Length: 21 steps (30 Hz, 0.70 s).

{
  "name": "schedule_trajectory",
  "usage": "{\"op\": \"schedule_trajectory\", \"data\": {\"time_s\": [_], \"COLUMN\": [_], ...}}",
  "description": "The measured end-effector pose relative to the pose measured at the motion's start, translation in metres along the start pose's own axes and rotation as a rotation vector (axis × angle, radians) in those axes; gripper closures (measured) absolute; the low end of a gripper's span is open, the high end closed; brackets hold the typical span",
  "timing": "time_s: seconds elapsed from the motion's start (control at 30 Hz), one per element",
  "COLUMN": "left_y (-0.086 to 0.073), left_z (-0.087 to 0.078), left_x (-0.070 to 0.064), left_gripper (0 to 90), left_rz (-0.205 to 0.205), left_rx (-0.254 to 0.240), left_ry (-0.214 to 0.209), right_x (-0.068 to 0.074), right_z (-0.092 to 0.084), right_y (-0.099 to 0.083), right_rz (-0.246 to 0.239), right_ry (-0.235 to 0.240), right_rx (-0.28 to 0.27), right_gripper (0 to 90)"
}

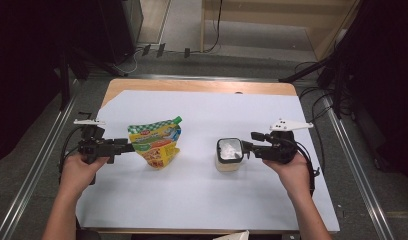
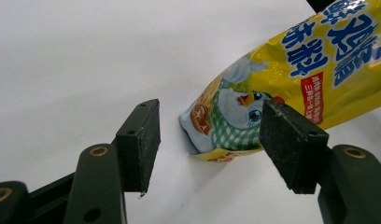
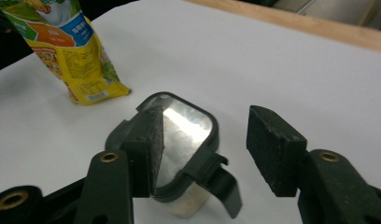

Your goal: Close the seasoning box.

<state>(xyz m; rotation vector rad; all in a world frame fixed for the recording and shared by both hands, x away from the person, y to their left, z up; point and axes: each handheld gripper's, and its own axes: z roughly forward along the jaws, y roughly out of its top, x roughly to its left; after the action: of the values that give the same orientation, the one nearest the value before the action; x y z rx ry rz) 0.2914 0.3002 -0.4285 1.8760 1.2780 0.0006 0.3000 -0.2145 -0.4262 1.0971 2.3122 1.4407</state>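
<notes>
Your left hand-held gripper [image 1: 123,146] stands released, jaws apart at the edge of the yellow pouch [image 1: 156,142] without pinching it, so the pouch rests on the white desk [image 1: 192,200] by its own base. To the right of the pouch, the lidded jar [image 1: 229,154] stands upright. Your right hand-held gripper [image 3: 205,149] is released too, one jaw over the lid, ready to clamp it.
</notes>
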Motion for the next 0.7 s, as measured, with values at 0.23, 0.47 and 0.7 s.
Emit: {"op": "schedule_trajectory", "data": {"time_s": [0.23,0.47,0.7], "left_y": [0.0,0.0,-0.001], "left_z": [0.0,0.0,0.0], "left_x": [0.0,0.001,0.002], "left_gripper": [39.2,39.2,39.2], "left_rz": [0.001,0.001,-0.002], "left_rx": [0.002,0.002,0.0], "left_ry": [0.001,0.002,0.003], "right_x": [-0.014,-0.031,-0.045], "right_z": [-0.008,-0.015,-0.015], "right_y": [-0.005,-0.014,-0.026], "right_rz": [0.015,0.054,0.063], "right_ry": [-0.055,-0.08,-0.113], "right_rx": [-0.026,-0.033,-0.046], "right_gripper": [43.4,40.2,35.8]}}
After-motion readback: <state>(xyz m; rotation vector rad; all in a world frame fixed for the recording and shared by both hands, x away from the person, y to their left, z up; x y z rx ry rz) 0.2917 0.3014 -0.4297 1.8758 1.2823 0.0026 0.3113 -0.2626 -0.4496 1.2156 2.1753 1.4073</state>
